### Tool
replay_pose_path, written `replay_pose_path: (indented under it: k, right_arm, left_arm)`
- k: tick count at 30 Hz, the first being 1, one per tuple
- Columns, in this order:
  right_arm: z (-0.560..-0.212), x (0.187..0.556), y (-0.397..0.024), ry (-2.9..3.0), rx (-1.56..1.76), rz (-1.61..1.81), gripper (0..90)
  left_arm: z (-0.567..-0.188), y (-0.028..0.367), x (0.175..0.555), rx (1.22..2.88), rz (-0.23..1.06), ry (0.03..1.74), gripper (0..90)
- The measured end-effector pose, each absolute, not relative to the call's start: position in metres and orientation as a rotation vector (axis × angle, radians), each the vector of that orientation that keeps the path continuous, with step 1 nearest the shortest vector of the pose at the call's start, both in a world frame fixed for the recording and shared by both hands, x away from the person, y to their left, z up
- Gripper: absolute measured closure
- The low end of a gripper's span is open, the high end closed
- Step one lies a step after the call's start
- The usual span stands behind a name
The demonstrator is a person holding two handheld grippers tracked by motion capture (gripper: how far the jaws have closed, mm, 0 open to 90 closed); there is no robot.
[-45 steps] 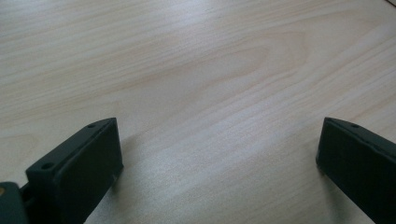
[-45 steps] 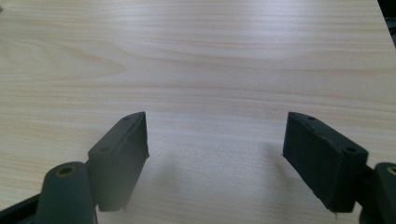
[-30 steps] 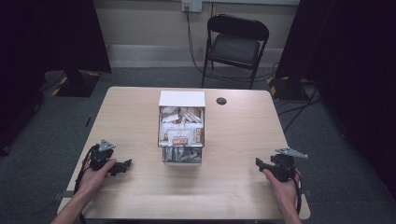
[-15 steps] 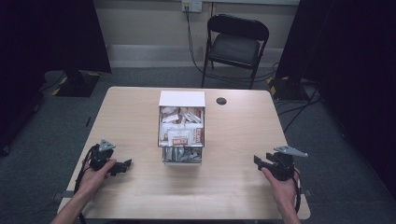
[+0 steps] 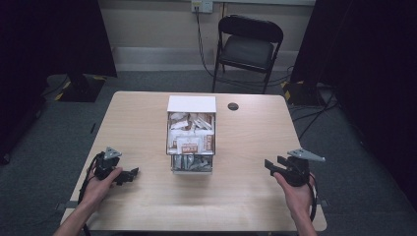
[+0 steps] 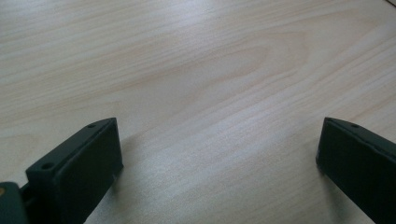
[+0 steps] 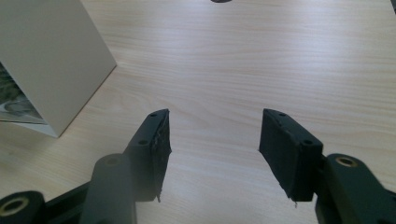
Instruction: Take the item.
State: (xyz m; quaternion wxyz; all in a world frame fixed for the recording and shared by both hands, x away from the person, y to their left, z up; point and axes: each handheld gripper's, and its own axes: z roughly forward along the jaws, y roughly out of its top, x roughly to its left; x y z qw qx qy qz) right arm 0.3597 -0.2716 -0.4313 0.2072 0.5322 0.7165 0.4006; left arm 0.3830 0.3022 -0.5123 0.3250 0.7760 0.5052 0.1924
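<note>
A white open-fronted box (image 5: 191, 104) stuffed with paper packets (image 5: 191, 142) stands at the middle of the wooden table (image 5: 246, 206). My left gripper (image 5: 132, 173) rests on the table at the front left, pointing toward the box. Its jaws stand wide open over bare wood (image 6: 217, 140). My right gripper (image 5: 269, 164) is held a little above the table at the front right, aimed left at the box. Its jaws (image 7: 214, 128) have just been closing and are part open, with nothing between them. The box's side wall (image 7: 51, 60) shows at the left of the right gripper view.
A small black round cap (image 5: 233, 106) sits in the tabletop behind the box to its right. A black folding chair (image 5: 248, 46) stands beyond the far edge. Cables lie on the grey carpet to the right (image 5: 314, 108).
The right gripper has lifted slightly off the table. The left gripper and the box have not moved.
</note>
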Motion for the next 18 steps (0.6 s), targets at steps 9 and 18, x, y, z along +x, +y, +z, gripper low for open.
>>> replay_pose_path:
  k: [9, 18]
  right_arm:
    - [-0.421, 0.356, -0.271, 2.000, 1.469, 1.142, 43.9]
    - [-0.409, 0.358, -0.270, 2.002, 1.437, 1.194, 44.0]
  left_arm:
    - [-0.512, 0.302, 0.383, 2.035, 0.505, 1.325, 0.0]
    - [-0.512, 0.302, 0.383, 2.034, 0.505, 1.325, 0.0]
